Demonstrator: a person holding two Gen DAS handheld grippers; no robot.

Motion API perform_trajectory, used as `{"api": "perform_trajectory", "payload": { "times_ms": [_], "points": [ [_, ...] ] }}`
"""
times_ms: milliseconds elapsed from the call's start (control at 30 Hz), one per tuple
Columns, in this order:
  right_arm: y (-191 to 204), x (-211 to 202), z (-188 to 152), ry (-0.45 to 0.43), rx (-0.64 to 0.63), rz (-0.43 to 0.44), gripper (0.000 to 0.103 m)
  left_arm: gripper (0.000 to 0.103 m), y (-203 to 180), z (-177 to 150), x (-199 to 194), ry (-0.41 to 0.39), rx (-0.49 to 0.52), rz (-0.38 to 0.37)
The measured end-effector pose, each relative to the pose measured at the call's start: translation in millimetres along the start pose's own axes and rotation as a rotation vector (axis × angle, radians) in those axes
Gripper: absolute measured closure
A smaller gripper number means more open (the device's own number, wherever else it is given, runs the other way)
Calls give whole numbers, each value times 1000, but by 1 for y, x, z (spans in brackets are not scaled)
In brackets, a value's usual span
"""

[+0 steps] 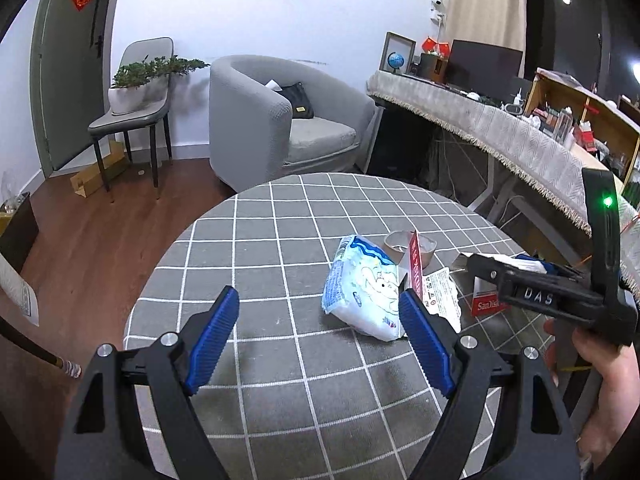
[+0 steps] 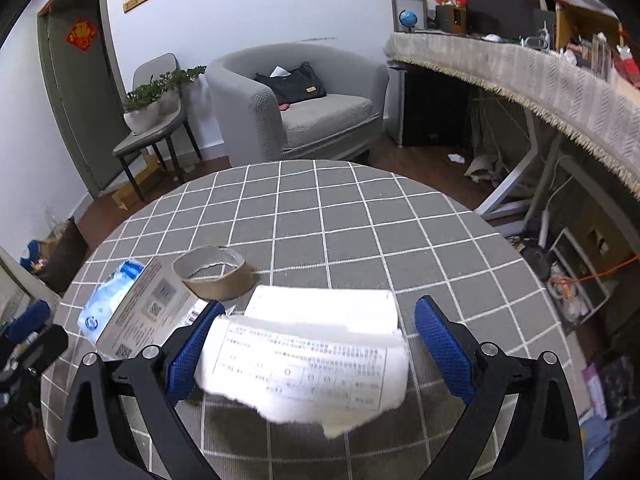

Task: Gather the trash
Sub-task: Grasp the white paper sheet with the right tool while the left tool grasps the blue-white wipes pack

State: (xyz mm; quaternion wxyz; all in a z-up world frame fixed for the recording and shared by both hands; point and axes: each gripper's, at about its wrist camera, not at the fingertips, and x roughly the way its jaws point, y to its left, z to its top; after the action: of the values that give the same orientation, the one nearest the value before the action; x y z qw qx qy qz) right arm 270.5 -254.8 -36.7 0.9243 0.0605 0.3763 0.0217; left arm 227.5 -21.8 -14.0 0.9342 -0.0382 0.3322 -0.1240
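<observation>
Straddling leaflet (image 2: 308,364) with right gripper (image 2: 320,344), fingers wide; risking crumpling, sliding it toward tape (image 2: 216,272) at 11 o'clock. Hovering left gripper (image 1: 320,332), fingers wide, near packet (image 1: 360,288).

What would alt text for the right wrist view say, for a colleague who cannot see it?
The open right gripper with blue pads straddles a torn white printed paper sheet on a round table with a grey checked cloth. Left of it lie a brown tape roll, a grey printed carton and a blue-white plastic packet.
</observation>
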Motion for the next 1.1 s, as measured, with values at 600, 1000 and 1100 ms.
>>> {"api": "perform_trajectory", "payload": {
  "times_ms": [600,1000,1100],
  "points": [
    [-5,9,21,-16,-111,22,27,61,-2,7,30,72,0,-6],
    [-5,1,21,-32,-109,44,27,91,-10,2,31,104,25,-28],
    [-4,-3,19,-37,-104,56,27,92,-10,0,26,99,29,-22]
  ]
}}
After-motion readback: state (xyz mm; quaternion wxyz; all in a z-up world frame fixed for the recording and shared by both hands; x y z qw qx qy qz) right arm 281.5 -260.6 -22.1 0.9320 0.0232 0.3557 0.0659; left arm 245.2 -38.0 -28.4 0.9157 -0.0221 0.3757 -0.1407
